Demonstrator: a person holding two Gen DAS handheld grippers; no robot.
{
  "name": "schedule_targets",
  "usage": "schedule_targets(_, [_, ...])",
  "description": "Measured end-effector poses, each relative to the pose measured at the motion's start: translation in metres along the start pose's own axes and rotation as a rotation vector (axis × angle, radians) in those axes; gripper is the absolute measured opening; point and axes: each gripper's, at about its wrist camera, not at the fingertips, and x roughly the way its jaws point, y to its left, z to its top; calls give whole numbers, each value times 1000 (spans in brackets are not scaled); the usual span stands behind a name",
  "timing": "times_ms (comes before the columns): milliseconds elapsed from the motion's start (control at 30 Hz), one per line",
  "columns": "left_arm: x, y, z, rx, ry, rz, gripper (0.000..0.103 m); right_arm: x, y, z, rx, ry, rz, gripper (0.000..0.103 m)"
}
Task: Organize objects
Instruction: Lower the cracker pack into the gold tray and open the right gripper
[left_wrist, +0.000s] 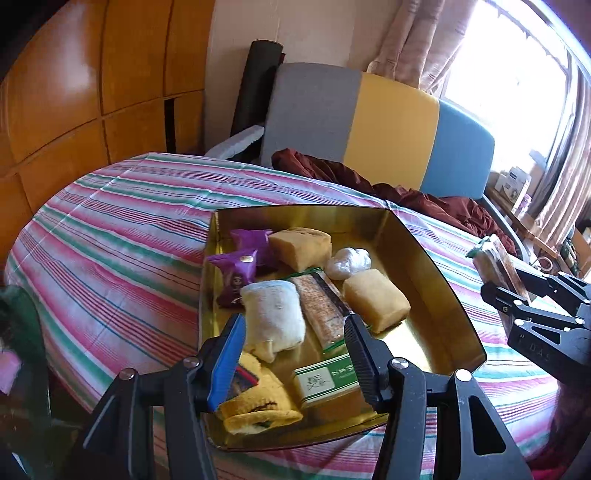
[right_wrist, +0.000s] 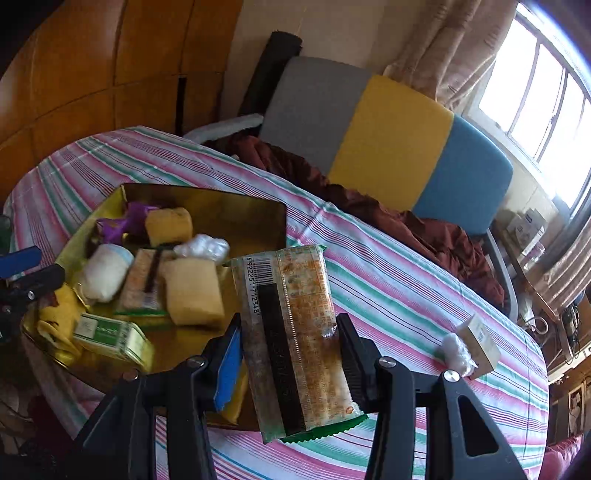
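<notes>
A gold tray on the striped tablecloth holds purple packets, two yellow cakes, a white wrapped cake, a cracker packet, a green-and-white box and a yellow packet. My left gripper hovers open over the tray's near end with nothing gripped. My right gripper is shut on a second cracker packet, held upright in the air beside the tray's right edge. The same packet shows in the left wrist view in the right gripper.
A small tan box and a white plastic-wrapped lump lie on the tablecloth to the right. A grey, yellow and blue chair with a dark red cloth stands behind the table. Wooden cabinets line the left wall.
</notes>
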Motion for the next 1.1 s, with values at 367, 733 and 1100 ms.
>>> schedule_targets(367, [-14,35,-6,-63,-12,41,57,5,54,21,-31,-28,45,49])
schedule_targets(733, [-16,56,-10,-112,-22,45,57,2,77,26,-29,-73,49,49])
schedule_targets(1100, [-16,62,-13,-117,-22,50,57,35,82,18,-24,21,44,49])
